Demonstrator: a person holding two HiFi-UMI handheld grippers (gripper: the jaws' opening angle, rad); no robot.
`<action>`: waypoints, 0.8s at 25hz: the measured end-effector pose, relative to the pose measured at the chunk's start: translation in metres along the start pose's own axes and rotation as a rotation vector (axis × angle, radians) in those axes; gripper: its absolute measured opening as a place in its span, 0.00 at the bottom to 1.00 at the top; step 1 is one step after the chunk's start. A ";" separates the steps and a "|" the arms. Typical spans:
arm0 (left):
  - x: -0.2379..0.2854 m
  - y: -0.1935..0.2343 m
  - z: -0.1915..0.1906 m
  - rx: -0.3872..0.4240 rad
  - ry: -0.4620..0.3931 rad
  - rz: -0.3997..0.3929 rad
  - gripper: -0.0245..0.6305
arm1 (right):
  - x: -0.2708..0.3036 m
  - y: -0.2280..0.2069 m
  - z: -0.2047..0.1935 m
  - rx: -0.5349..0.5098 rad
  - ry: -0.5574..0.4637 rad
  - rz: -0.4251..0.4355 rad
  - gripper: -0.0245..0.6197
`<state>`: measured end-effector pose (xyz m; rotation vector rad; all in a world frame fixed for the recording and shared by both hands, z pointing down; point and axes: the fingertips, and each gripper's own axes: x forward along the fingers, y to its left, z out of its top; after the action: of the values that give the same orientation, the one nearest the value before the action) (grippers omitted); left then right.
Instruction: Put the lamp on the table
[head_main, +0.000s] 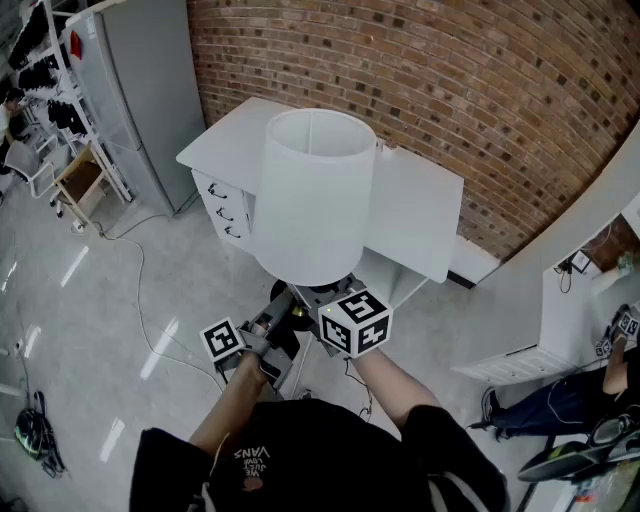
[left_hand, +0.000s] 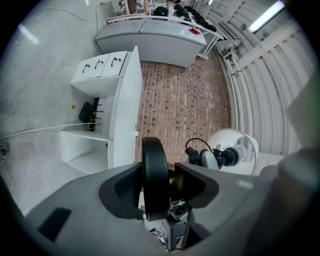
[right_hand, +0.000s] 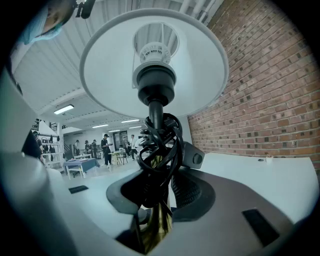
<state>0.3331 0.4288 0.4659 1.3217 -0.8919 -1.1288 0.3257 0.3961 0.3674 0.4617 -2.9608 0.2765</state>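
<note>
Clamps the black base (left_hand: 154, 175) edge-on in the left gripper (left_hand: 157, 182), jaws wide, pads pressed on the disc. Pinches the brass stem (right_hand: 156, 220), wound with black cord (right_hand: 157, 145), in the right gripper (right_hand: 159, 192), jaws closed on it. Holds the lamp (head_main: 310, 195) upright in the air with both, white shade (right_hand: 200, 65) on top. Hangs just short of the white table (head_main: 415, 200), not resting on it. Shows drawers (head_main: 222, 210) at the table's left end, brick wall (head_main: 480, 90) behind.

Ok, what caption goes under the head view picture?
A white-shaded lamp held up by the left gripper and right gripper before the white table and brick wall.
</note>
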 end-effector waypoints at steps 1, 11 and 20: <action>0.001 0.002 0.001 0.000 -0.001 0.002 0.33 | 0.001 -0.002 -0.001 0.002 0.001 0.000 0.23; 0.013 0.015 0.033 -0.024 -0.024 -0.005 0.32 | 0.035 -0.015 -0.007 -0.004 0.005 0.018 0.24; 0.056 0.012 0.127 -0.043 0.001 -0.017 0.32 | 0.128 -0.049 0.016 -0.005 0.007 0.018 0.22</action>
<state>0.2266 0.3399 0.4826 1.2969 -0.8532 -1.1545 0.2190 0.3100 0.3801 0.4327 -2.9596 0.2725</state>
